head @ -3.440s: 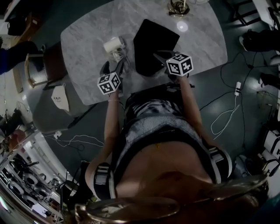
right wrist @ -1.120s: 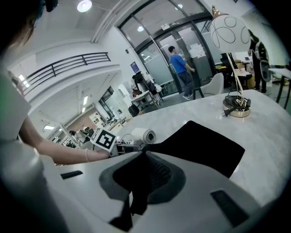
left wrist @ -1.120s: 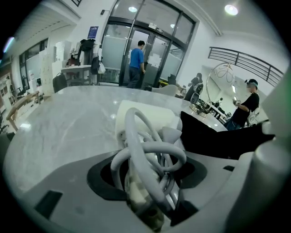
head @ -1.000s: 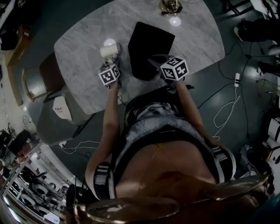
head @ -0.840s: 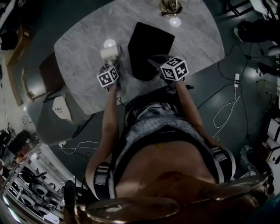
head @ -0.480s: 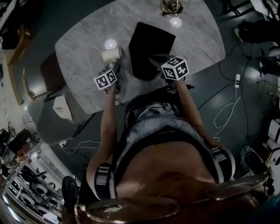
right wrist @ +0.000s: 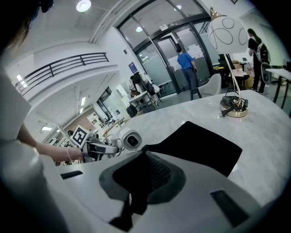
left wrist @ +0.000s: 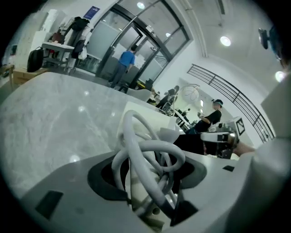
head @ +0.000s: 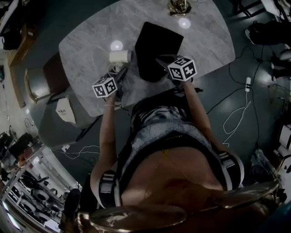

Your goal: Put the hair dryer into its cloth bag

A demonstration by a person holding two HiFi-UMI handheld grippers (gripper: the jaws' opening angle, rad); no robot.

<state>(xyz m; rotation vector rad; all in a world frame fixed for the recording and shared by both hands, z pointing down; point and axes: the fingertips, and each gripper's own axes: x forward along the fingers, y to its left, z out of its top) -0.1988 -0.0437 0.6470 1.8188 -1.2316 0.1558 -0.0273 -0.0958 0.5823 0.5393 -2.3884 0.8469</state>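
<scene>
A white hair dryer [head: 120,57] hangs just above the marble table [head: 86,45], its barrel facing the black cloth bag [head: 157,43]. My left gripper [head: 119,73] is shut on the dryer's handle, with the coiled white cord [left wrist: 145,154] bunched between the jaws. From the right gripper view the dryer [right wrist: 131,140] shows its round nozzle end beside the bag [right wrist: 204,145]. My right gripper [head: 166,61] is shut on the bag's near edge, and black cloth fills its jaws [right wrist: 136,182]. The rest of the bag lies flat.
A lamp with a gold base [head: 178,7] stands at the table's far edge, with its globe shade [right wrist: 227,29] above. A chair [head: 41,82] stands left of the table. Cables [head: 236,118] run over the floor on the right. People stand in the background.
My left gripper has risen and drawn back toward me, lifting the hair dryer off the table and turning it. The right gripper and the bag have stayed still.
</scene>
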